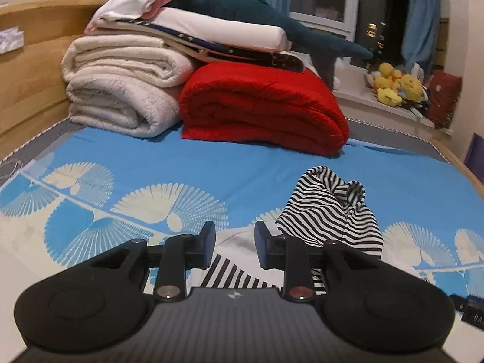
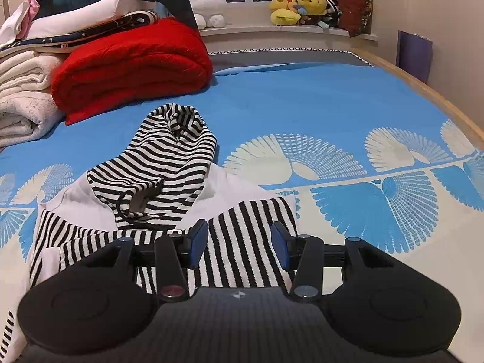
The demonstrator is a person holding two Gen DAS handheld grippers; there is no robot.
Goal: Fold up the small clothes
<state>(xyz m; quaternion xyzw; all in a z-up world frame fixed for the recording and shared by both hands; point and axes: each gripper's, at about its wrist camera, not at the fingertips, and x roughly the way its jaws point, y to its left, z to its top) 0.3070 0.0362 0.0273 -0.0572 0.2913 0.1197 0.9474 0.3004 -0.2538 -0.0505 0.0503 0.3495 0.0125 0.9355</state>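
A small black-and-white striped hooded garment [image 2: 169,163] lies on the blue patterned bed sheet [image 2: 302,99], its hood bunched up at the far end and its white and striped body spread toward me. It also shows in the left wrist view [image 1: 326,208]. My left gripper [image 1: 234,242] is open and empty, low over the garment's white near part. My right gripper [image 2: 239,245] is open and empty, just above the striped right side of the garment.
A folded red blanket [image 1: 263,106] and cream blankets [image 1: 121,90] stack at the far end, with a plush shark [image 1: 257,9] on top. Yellow plush toys [image 2: 296,3] sit on the window sill. A wooden bed edge [image 2: 438,99] runs along the right.
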